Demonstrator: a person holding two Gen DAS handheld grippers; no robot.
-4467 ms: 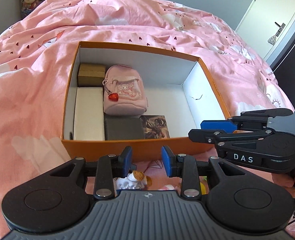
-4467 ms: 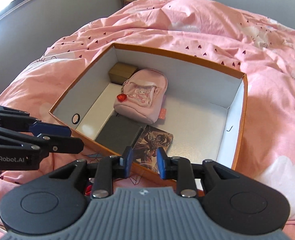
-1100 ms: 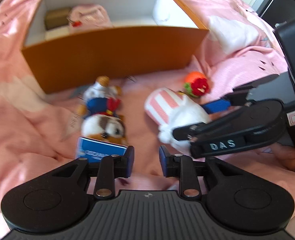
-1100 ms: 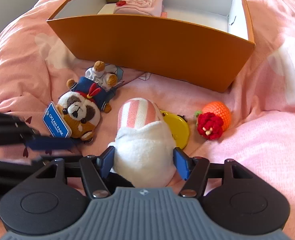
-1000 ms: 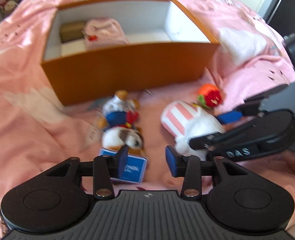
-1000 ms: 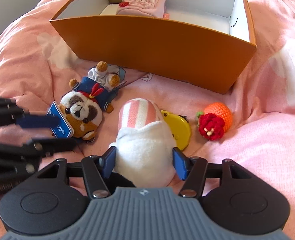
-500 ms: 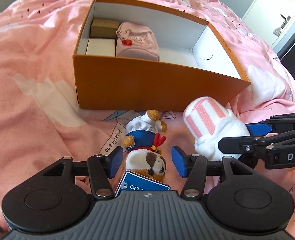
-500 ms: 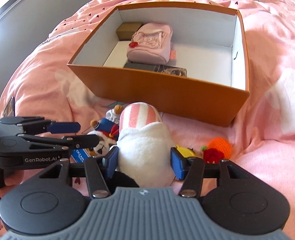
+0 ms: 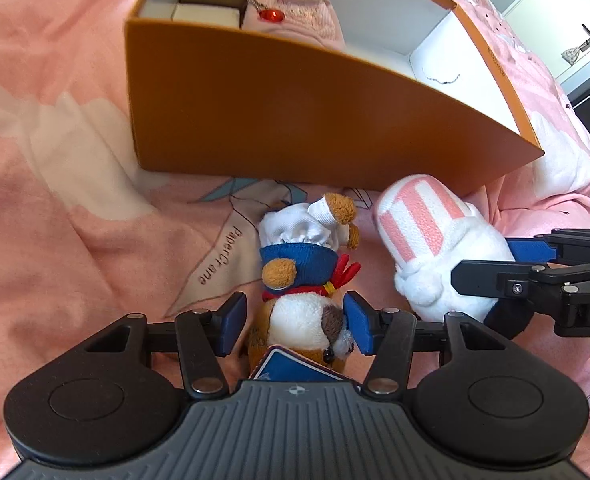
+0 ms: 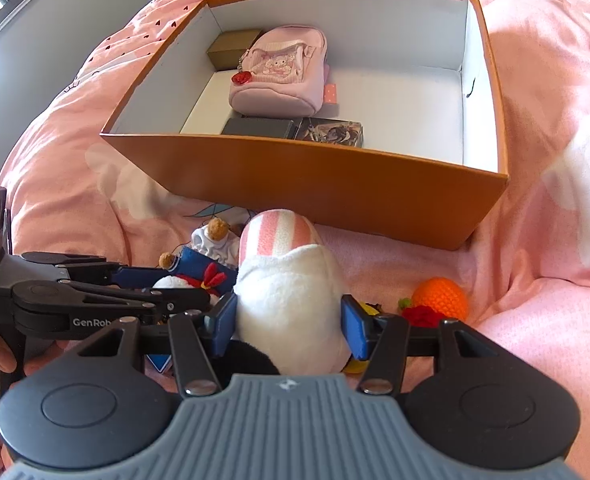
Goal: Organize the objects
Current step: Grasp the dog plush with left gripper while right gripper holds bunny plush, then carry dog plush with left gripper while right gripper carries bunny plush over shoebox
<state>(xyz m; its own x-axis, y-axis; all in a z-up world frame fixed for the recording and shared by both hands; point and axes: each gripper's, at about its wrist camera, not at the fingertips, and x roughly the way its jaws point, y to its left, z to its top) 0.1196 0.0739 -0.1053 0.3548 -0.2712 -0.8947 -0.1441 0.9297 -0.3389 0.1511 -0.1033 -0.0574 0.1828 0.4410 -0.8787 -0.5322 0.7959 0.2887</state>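
Pink bedding carries the orange box (image 10: pixel 307 184). Striped plush (image 10: pixel 291 292) is now clamped and lifted by the right tool (image 10: pixel 287 330); bear plush (image 9: pixel 307 280) is newly straddled by the left tool (image 9: pixel 293 326), jaws apart, not yet gripped. Boxing is judged next.

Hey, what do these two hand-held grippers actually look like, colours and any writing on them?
Both are matte black linkage frames with blue pads on the fingers, silver pivot pins, round side discs and a ribbed grey base. The left hand-held gripper reads "GenRob" on its side, the right hand-held gripper a white "D". No cables or sleeves show.
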